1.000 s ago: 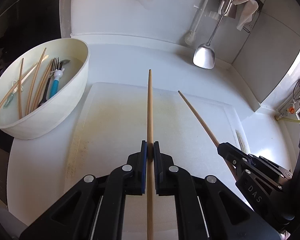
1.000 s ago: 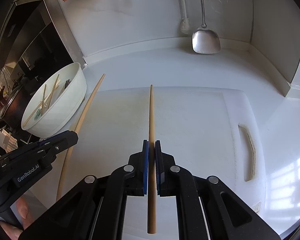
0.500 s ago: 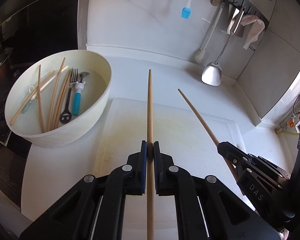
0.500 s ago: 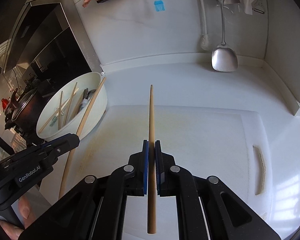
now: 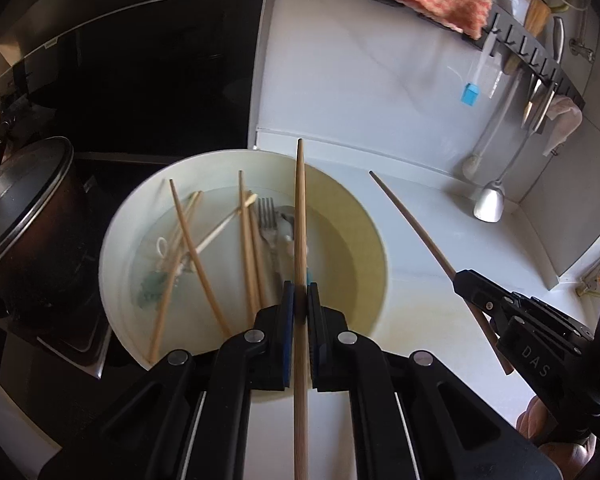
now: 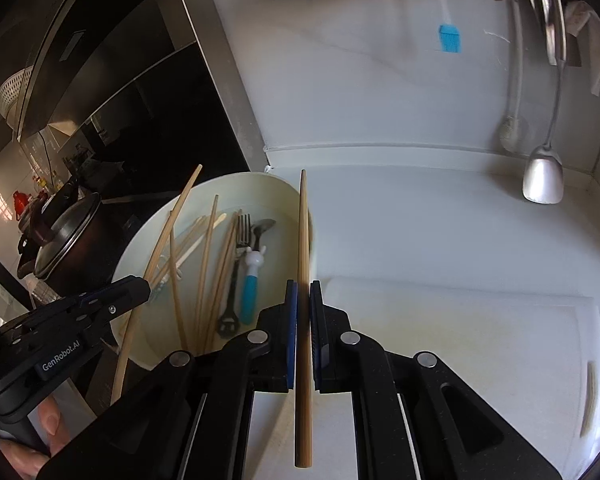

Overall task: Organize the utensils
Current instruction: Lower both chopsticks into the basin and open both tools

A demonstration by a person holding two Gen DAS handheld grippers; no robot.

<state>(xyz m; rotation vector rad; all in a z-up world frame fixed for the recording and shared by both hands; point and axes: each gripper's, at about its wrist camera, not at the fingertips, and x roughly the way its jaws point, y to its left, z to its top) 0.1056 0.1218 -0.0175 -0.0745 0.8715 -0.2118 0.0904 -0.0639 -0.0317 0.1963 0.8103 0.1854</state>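
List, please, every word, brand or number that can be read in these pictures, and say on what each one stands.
"DAS": on the black body of the right gripper, seen from the left wrist view.
"GenRobot.AI": on the black body of the left gripper, seen from the right wrist view.
No other text is readable; the bowl, the pot and the hanging utensils show no legible marks.

One white bowl (image 5: 364, 216), one fork (image 6: 242, 226), one spoon (image 6: 264, 226), two held chopsticks (image 5: 300, 216) (image 6: 303, 240)
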